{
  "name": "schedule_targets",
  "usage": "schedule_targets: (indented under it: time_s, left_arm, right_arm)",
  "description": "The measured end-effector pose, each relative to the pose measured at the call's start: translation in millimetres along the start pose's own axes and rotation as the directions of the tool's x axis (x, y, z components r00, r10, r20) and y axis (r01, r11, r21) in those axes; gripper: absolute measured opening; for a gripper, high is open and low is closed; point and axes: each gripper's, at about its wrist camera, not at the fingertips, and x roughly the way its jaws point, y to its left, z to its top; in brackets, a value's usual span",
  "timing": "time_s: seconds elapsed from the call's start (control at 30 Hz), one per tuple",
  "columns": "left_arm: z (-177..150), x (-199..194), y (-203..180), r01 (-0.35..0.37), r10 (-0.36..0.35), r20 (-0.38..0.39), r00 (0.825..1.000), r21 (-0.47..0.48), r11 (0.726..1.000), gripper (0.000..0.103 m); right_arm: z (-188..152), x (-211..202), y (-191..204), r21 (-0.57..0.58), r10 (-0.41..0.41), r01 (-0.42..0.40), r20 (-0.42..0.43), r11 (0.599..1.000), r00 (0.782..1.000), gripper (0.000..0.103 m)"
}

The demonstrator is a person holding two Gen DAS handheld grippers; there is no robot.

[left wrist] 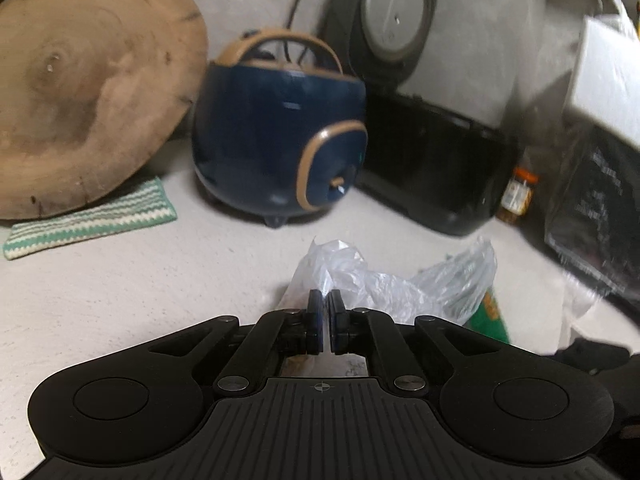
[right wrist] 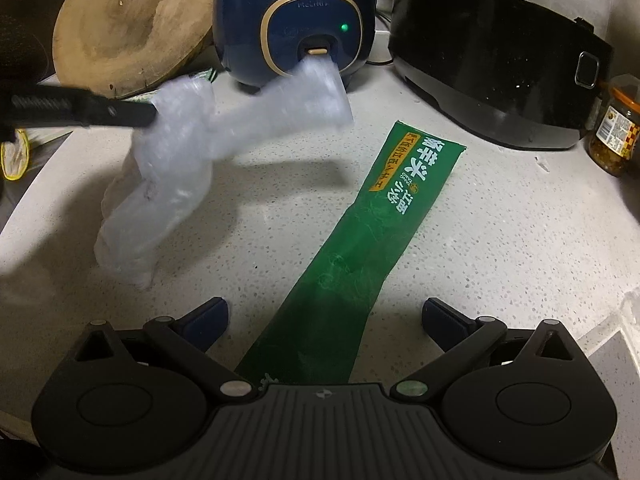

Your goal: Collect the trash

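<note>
Trash of two kinds is seen on the speckled countertop (right wrist: 460,216): a crumpled clear plastic bag (right wrist: 172,152) and a long green wrapper (right wrist: 368,240). The bag is clamped between the closed pads of the left gripper (left wrist: 325,312) and hangs off the counter in the right wrist view, one end trailing toward the blue rice cooker (right wrist: 296,20). It is judged to be very light, limp and rather slippery, so that a pinch on a bunched fold, as is made now, should hold better than one on a single smooth layer; drooping ends could be snagged on nearby things.

The green wrapper lies flat on the counter, its near end between the wide-apart jaws of the right gripper (right wrist: 326,320), which is closed on nothing. The wrapper is judged thin, light and flexible, with a slick film surface, and hard to lift from a flat lie. A hold across its narrow width near the close end is judged best, where it looks slightly creased. Whether that end is raised off the counter cannot be told
</note>
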Motion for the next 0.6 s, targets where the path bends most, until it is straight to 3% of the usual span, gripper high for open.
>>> schedule_targets:
  time_s: [0.17,0.37,0.5,0.6]
  left_arm:
    - [11,-16,1,0.019,-0.017,0.049,0.999,-0.025,1.000,0.006]
    - [18,-24,-8,0.048,-0.047,0.083,0.995,-0.010,0.999,0.006]
    - [18,-22,-7,0.069,-0.068,0.088,0.994,-0.009,0.998,0.006]
    - [17,-19,-3,0.081,-0.079,0.090,0.993,-0.017,0.997,0.006]
  right_arm:
    - [1,-2,-4,0.016,-0.002,0.002,-0.013,1.000,1.000,0.102]
    - [11,-12,-20,0.106,-0.024,0.018,0.056,0.994,0.998,0.102]
    - [20,-2,-20,0.116,-0.026,0.022,0.034,0.993,0.999,0.092]
    - [27,7,-13,0.088,-0.014,0.013,0.009,0.996,1.000,0.077]
